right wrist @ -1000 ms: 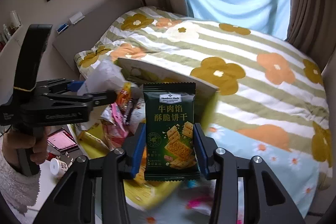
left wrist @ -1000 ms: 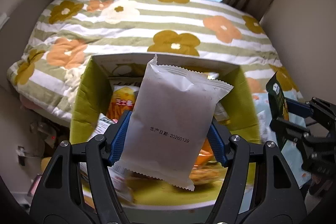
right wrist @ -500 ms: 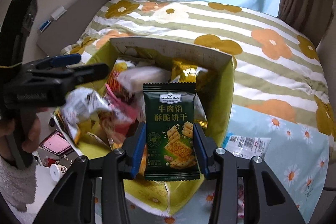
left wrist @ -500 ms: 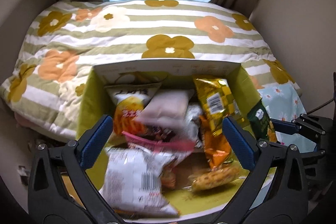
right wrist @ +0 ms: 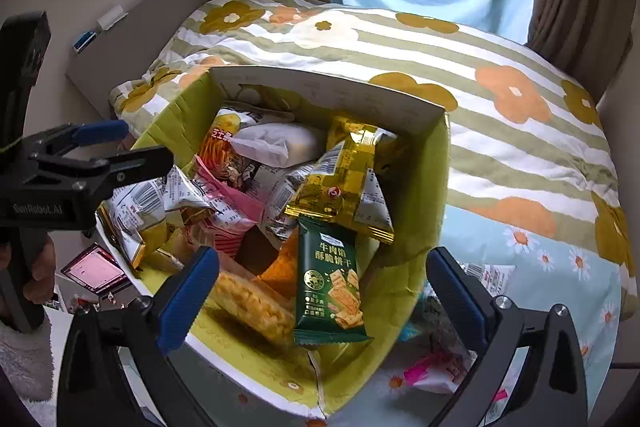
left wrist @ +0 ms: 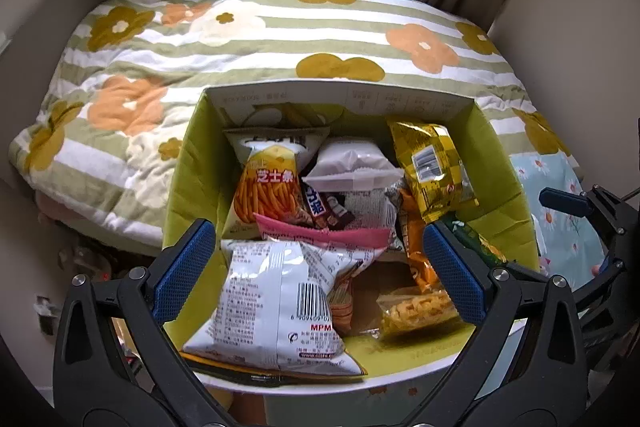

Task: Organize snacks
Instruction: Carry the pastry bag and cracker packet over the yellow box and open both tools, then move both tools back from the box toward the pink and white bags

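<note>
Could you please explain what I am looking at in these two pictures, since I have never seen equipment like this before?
No robot is involved here: a person holds a two-finger gripper in each hand, and each gripper carries a wide-angle camera looking forward along its fingers. One picture comes from the left gripper, the other from the right gripper; the black arms with blue pads at the bottom of each are that gripper's own fingers. Both stand open and hold nothing.

Below them is a yellow-green cardboard box full of snack packets, set against a bed with a flowered quilt. Inside lie, among others, a dark green cracker packet, a gold packet and a plain white packet. In the right picture, the left gripper shows from the side, its handle in the person's hand. A few packets lie outside the box to the right.
</note>
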Demonstrator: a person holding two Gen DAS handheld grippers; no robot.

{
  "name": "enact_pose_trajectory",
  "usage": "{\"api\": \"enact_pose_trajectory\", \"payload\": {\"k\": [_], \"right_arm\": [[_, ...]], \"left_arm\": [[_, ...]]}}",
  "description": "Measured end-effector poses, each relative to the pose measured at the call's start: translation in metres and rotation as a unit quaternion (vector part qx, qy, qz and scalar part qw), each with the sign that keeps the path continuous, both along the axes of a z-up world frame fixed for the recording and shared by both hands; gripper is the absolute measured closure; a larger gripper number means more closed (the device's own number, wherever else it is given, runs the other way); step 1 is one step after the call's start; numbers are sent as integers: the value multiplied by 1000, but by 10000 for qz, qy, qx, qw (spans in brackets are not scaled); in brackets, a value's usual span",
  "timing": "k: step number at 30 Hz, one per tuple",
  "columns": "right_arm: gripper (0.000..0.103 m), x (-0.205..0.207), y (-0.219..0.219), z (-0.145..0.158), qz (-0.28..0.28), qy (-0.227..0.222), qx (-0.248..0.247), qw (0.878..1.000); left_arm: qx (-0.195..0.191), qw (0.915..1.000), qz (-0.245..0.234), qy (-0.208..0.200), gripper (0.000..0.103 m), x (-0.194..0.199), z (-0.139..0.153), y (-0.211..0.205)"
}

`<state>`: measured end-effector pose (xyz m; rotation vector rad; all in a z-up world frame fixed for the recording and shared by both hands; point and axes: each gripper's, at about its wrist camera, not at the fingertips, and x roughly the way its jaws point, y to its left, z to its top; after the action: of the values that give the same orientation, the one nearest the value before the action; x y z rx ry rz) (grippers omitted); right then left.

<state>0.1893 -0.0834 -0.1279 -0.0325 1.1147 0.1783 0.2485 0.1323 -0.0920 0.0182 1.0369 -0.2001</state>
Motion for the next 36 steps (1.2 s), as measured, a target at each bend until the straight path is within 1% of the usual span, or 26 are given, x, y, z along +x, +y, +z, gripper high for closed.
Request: {"api": "enact_pose_trajectory", "payload": {"k": [4, 11, 17, 22, 28, 31, 36], "right_arm": [[0, -3, -3, 5, -43, -78, 50, 9999], [0, -9, -9, 14, -149, -180, 159, 9996], [0, -18, -21, 29, -332, -308, 186, 9988], [0, -30, -48, 52, -598, -447, 284, 9968], [0, -50, -89, 81, -712, -724, 51, 9948], [0, -60, -112, 91, -745, -828, -51, 9938], [0, -77, -149, 99, -664, -920, 11, 9935]], "left_arm": [[5, 10000, 8, 13, 0, -4, -1, 2], [-50, 10000, -22, -43, 0, -10, 4, 0], [-133, 9997, -174, -103, 0, -16, 10, -13], [-213, 9991, -317, -208, 0, -24, 18, -34], [-221, 9980, -444, -390, 0, -38, 30, -70], [-181, 9978, -448, -445, 0, -48, 34, -92], [-156, 9982, -359, -447, 0, -66, 35, -134]]}}
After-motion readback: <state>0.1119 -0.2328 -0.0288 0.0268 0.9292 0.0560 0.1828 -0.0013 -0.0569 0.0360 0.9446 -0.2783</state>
